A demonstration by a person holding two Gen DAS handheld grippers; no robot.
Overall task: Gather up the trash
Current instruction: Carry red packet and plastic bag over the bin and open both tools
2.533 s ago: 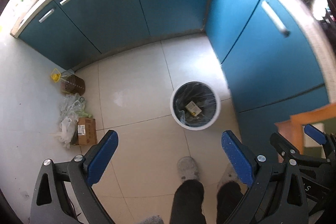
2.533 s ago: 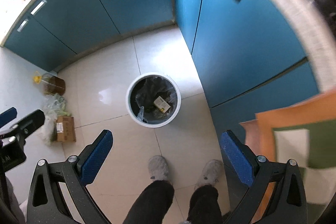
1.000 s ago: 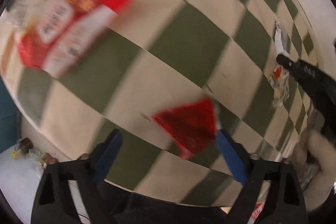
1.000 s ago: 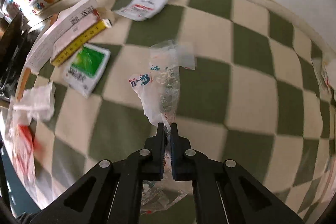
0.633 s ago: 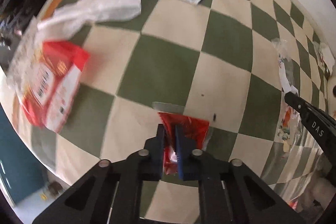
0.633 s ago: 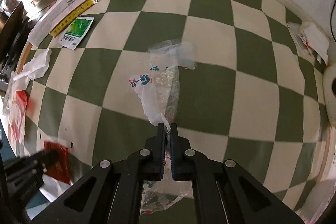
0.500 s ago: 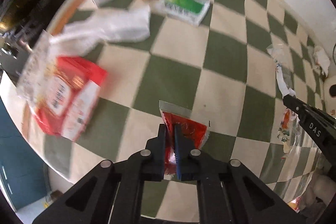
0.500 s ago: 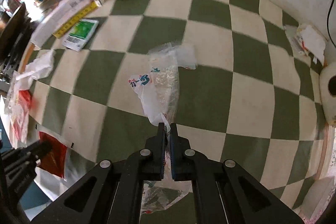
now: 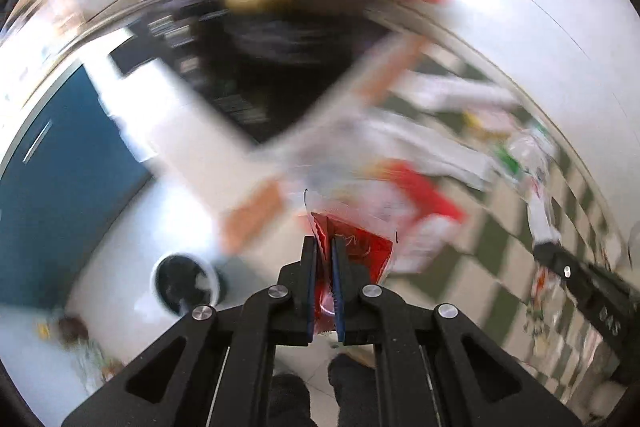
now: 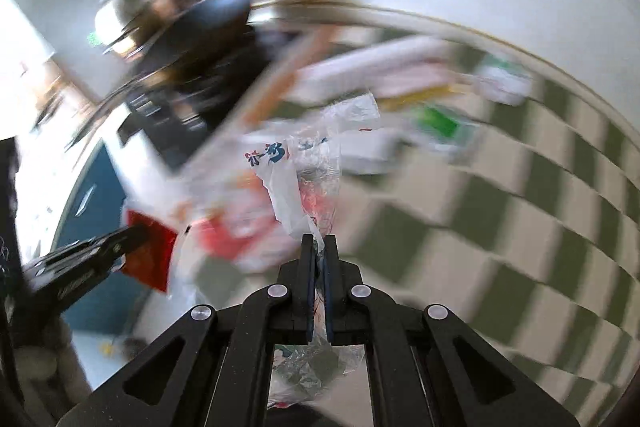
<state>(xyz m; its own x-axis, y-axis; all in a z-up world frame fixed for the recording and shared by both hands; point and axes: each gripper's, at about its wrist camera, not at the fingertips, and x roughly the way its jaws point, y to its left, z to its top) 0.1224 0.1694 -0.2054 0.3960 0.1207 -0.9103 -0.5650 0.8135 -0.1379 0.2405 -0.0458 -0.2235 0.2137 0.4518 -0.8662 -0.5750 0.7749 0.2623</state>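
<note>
My left gripper is shut on a red foil wrapper and holds it in the air off the table edge. It also shows at the left of the right wrist view with the wrapper. My right gripper is shut on a clear plastic bag with blue print, lifted above the checkered table. The bag and right gripper show at the right of the left wrist view. The round trash bin with a black liner stands on the floor below left.
Both views are motion-blurred. More wrappers lie on the checkered tablecloth: a red and white packet, a green sachet and long boxes. Blue cabinets stand at the left. My shoes show on the white floor.
Both grippers have lifted their wrappers off the table and swung left, away from the tablecloth. The floor, blue cabinets and trash bin have come into view.
</note>
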